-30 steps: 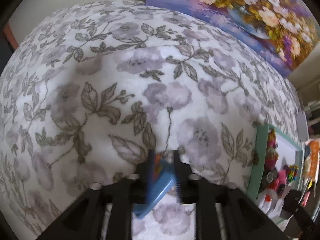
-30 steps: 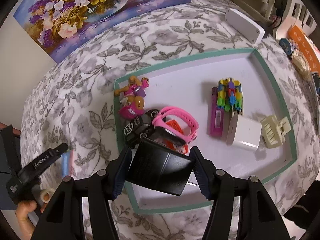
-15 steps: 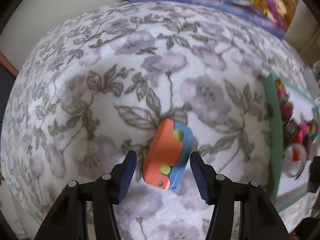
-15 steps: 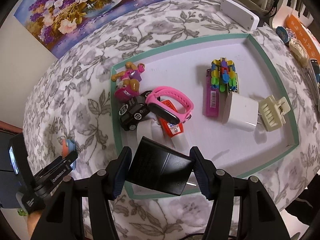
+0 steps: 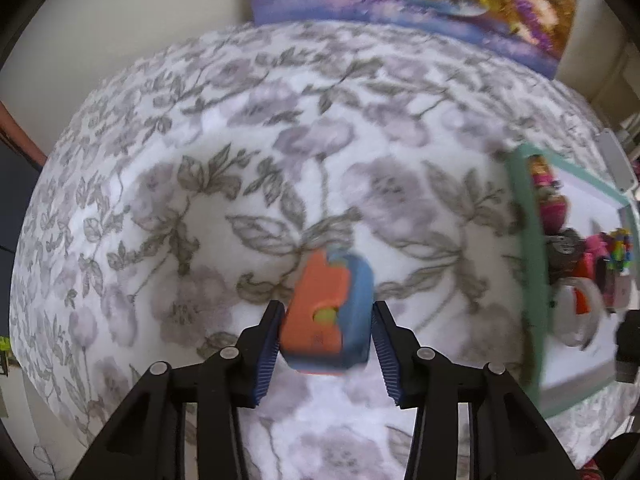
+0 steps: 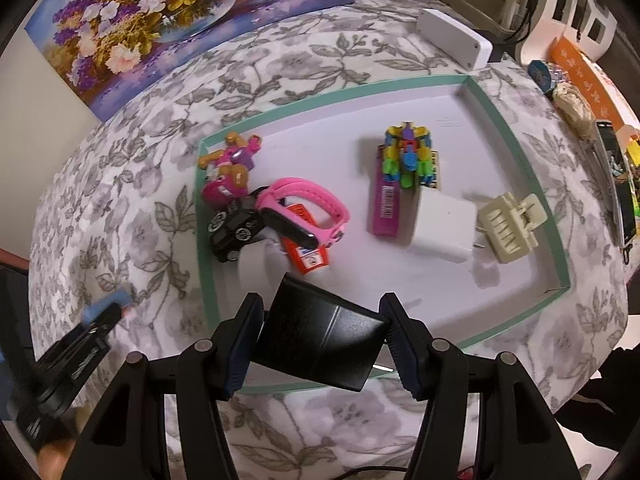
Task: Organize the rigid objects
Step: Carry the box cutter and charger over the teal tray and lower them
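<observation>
Broadly, the flowered cloth (image 5: 248, 152) covered the whole surface, and the green-rimmed tray (image 6: 516, 148) lay on it, off to the right of the left gripper (image 5: 327, 330) and directly ahead of the right gripper (image 6: 320, 340).

The left gripper's jaws sat against both sides of the orange-and-blue toy (image 5: 328, 312), apparently gripping it; its long axis ran forward along the fingers, away from the camera. Whether it was lifted off the cloth could not be told through the blur. The tray lay to its right, so that toy's likely path was rightward.

The right gripper's jaws were closed on the black box (image 6: 320, 344), held slightly tilted over the tray's near rim, the nearer of the two loads.

Small print showed on the purple lighter (image 6: 386, 204) and the orange tag (image 6: 308, 254), too fine to read.
</observation>
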{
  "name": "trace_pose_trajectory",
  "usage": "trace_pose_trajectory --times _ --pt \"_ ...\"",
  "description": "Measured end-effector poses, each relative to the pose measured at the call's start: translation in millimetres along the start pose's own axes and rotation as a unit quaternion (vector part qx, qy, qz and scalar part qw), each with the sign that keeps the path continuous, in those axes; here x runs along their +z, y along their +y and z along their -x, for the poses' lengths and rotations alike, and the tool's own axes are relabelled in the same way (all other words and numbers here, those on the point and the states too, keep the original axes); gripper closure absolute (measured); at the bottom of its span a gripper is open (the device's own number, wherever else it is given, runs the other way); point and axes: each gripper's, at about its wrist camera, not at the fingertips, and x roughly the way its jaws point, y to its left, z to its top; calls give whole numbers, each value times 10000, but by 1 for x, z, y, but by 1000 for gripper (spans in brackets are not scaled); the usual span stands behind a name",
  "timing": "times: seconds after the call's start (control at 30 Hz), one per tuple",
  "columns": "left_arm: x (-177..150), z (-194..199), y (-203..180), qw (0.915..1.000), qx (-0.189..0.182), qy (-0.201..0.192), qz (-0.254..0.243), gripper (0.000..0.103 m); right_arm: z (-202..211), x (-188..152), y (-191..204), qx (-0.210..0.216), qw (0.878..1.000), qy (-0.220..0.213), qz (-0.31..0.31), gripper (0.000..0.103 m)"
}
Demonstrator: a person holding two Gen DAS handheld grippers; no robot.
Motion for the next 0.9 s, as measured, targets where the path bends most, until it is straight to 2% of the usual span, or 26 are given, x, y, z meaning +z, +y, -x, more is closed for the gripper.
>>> trace_pose_trajectory --times 0.1,0.13,0.2,0.3,0.47,0.7,0.9 --pt "3 21 -20 9994 -179 -244 -167 63 -1 2 -7 -120 9999 7 -38 41" --pt "2 27 -29 9989 -236 -319 -246 72 -2 3 -10 -155 9999 12 -58 41" --pt "0 36 -43 9981 -319 -402 -342 77 -3 4 -18 -217 9997 22 -125 41" --pt "-1 46 -58 9965 -453 -552 -441 79 -3 5 -27 -269 9995 25 -191 41" --pt "0 62 -67 9946 -459 -832 -424 79 -2 8 -37 -272 9993 17 -261 41" --pt "0 104 -71 9844 -938 -1465 -263 80 4 11 -48 -289 9990 -90 -339 41" --pt "-7 125 -93 9747 -1434 -1634 -514 80 8 13 -55 -290 9986 -148 -419 41"
